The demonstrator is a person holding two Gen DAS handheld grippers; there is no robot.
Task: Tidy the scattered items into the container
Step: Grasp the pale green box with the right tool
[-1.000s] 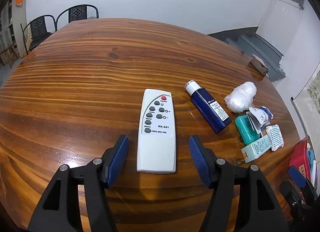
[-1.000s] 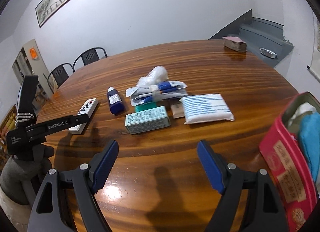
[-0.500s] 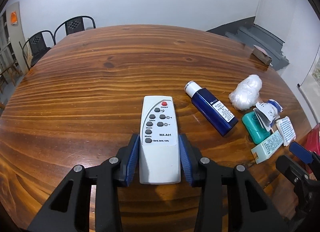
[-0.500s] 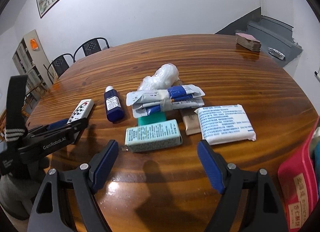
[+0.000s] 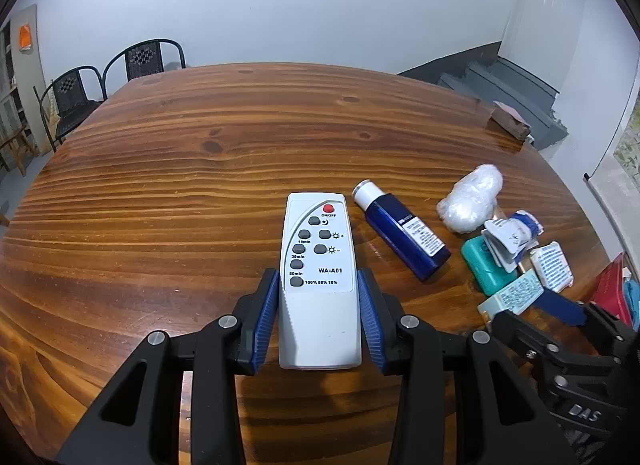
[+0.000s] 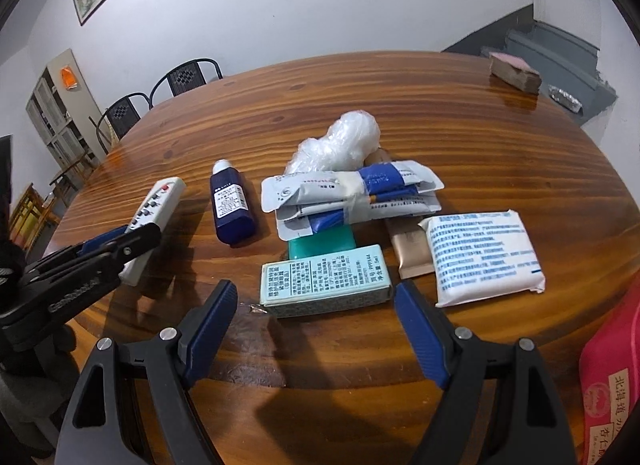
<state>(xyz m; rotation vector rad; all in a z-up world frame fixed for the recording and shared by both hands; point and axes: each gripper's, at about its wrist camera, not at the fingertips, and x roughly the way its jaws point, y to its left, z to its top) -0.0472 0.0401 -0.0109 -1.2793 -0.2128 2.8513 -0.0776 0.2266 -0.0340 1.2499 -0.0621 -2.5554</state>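
A white remote (image 5: 316, 249) lies on the wooden table (image 5: 180, 193), and my left gripper (image 5: 317, 277) is shut on its lower half, a blue pad against each long side. My right gripper (image 6: 316, 293) is open, its fingers straddling a pale green box (image 6: 324, 279) without touching it. Behind the box lie a teal case (image 6: 320, 243), a taped bundle of packets (image 6: 352, 193), a clear plastic wad (image 6: 340, 141), a white printed pack (image 6: 484, 257) and a tan sachet (image 6: 408, 253). A dark blue bottle (image 6: 232, 205) lies beside the remote (image 6: 160, 201). The red container (image 6: 612, 365) stands at the right edge.
A brown stack (image 6: 514, 73) rests at the table's far right edge. Two black chairs (image 5: 116, 77) stand behind the far left side. Grey steps (image 6: 560, 45) rise beyond the table. The left half of the tabletop is bare wood.
My left jaws closed from wide apart onto the sides of the remote. My right gripper moved left and nearer to the pale green box, so the red container slid toward the picture's right edge.
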